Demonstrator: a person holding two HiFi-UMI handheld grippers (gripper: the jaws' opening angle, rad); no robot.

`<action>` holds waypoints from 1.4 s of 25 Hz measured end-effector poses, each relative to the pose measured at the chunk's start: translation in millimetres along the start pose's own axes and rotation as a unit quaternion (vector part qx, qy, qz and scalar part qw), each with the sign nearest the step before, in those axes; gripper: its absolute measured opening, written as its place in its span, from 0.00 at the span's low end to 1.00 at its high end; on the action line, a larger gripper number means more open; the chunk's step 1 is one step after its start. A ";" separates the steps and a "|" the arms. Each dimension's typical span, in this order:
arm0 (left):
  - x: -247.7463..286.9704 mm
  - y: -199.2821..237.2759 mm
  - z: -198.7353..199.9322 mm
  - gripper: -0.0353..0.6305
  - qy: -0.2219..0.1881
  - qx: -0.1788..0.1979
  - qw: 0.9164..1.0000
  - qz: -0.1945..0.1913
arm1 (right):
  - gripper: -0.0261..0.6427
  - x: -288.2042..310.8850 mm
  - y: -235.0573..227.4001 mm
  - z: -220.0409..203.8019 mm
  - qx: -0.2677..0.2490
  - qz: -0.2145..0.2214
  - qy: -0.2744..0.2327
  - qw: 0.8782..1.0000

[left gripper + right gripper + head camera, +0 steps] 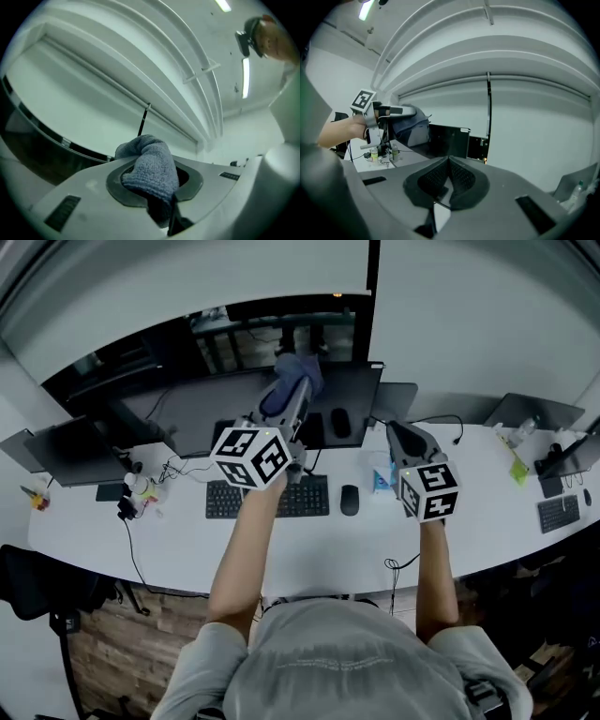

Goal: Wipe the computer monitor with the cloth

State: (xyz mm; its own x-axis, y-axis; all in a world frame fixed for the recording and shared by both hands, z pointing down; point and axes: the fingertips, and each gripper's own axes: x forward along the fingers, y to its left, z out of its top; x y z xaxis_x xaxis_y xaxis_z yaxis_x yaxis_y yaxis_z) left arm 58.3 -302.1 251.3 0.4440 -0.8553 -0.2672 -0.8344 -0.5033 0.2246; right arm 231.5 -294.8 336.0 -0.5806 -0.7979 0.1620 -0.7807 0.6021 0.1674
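A wide dark monitor [211, 407] stands at the back of the white desk [309, 545]. My left gripper [292, 392] is raised in front of its upper right part, shut on a blue-grey cloth [300, 371]. In the left gripper view the cloth [152, 168] bulges out from between the jaws, with the dark screen [33, 154] low on the left. My right gripper [400, 432] hovers to the right of the monitor, shut with nothing in it; its pads [459, 178] meet. From the right gripper view I see the left gripper [389, 112], the cloth [415, 130] and the monitor [450, 140].
A black keyboard [267, 498] and a mouse [349, 500] lie below the monitor. A laptop [70, 451], small bottles [141, 486] and cables sit at the left. Another laptop [534, 413] and keyboard [560, 513] are at the right. A black chair [37, 582] stands at the lower left.
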 end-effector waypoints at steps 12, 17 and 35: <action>-147.6 93.5 9.8 0.17 0.087 0.238 0.957 0.142 | 0.29 49.0 99.9 44.1 -0.071 0.059 -0.038 0.995; -180.4 97.7 10.6 0.17 0.100 0.239 0.958 0.124 | 0.29 57.8 125.3 49.5 -0.080 0.078 -0.041 0.993; -205.3 103.2 22.3 0.17 0.113 0.286 0.941 0.142 | 0.29 66.3 163.4 57.8 -0.108 0.102 -0.040 0.988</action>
State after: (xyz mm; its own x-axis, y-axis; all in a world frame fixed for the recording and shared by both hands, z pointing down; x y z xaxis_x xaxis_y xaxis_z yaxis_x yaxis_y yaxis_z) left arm -126.2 -175.8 308.5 0.1799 -0.9823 -0.0527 -0.9404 -0.1560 -0.3020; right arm 52.1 -251.0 318.0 -0.7444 -0.6535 0.1372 -0.5831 0.7363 0.3434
